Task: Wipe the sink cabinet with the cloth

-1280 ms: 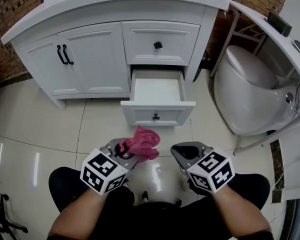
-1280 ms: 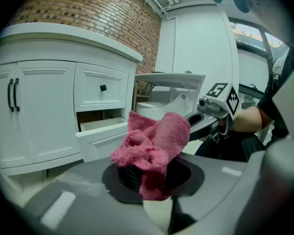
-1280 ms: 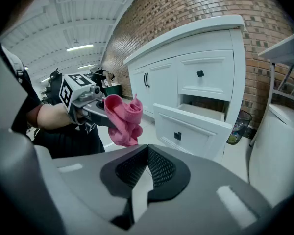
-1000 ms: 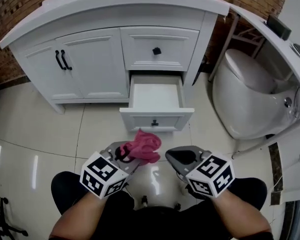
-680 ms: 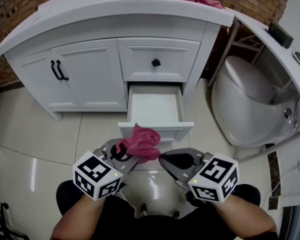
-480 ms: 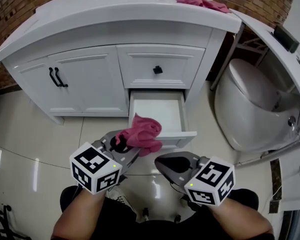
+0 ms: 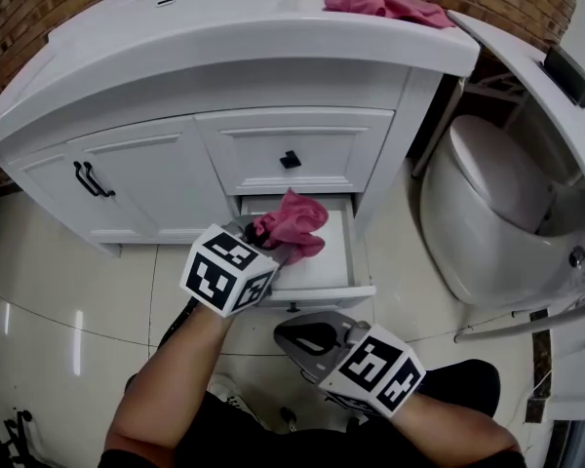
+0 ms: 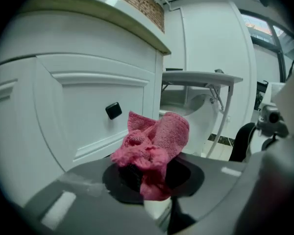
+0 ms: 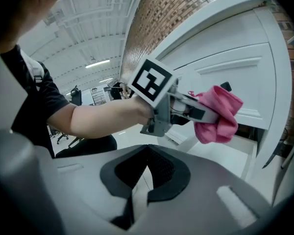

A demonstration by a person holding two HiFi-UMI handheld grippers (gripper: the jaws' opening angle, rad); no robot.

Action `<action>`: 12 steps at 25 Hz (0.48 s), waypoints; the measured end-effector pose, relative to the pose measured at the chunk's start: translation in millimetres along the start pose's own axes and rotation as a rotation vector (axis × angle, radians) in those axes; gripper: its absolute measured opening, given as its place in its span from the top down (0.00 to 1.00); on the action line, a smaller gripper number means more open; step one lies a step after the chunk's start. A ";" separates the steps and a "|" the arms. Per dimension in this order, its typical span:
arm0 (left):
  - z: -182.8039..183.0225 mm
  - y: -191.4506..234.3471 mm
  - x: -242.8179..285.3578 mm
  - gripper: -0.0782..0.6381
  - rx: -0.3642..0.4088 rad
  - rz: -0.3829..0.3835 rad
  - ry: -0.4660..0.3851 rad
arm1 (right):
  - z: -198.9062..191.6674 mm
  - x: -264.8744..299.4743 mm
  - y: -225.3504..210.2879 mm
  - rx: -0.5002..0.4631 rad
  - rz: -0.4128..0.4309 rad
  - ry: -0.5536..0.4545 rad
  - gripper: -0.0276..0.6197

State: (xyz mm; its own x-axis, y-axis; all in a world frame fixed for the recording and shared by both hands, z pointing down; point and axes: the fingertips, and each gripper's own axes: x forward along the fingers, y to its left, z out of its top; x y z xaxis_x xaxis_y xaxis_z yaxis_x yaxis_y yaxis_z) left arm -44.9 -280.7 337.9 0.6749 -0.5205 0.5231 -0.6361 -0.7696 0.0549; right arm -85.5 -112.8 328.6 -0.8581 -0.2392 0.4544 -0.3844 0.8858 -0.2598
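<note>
Overall light: bright, even indoor light; the white painted sink cabinet (image 7: 166, 169) shows its panel detail without blown-out patches.
Source: overhead; in the right gripper view a long strip lamp (image 9: 99, 62) glows on a distant ceiling.
Glare: short pale streaks on the glossy beige floor tiles (image 7: 58, 261).
Shadows: soft-edged; a dim band lies under the overhang of the white curved countertop (image 7: 273, 47).
Distortion: strong fisheye; the countertop edge bows in the head view, and both gripper views are round with black corners.
Focus: the crumpled pink knitted cloth (image 8: 154, 143) is sharp in the left gripper view; the grey plastic nearest each lens is blurred.
</note>
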 end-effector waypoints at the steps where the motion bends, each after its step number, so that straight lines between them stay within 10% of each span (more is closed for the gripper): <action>1: -3.9 2.7 12.3 0.76 0.006 -0.001 0.026 | 1.9 0.7 -2.9 -0.006 0.011 0.000 0.95; 12: -50.7 19.5 136.6 0.76 0.104 -0.065 0.304 | -5.9 -1.5 -24.3 0.027 0.079 0.022 0.95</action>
State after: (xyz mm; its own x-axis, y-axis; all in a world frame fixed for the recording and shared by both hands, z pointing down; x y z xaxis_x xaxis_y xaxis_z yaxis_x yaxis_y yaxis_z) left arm 15.9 -348.1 453.5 0.5600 -0.3472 0.7523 -0.5431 -0.8395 0.0169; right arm -72.8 -131.6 339.2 -0.8784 -0.1601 0.4503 -0.3255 0.8903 -0.3186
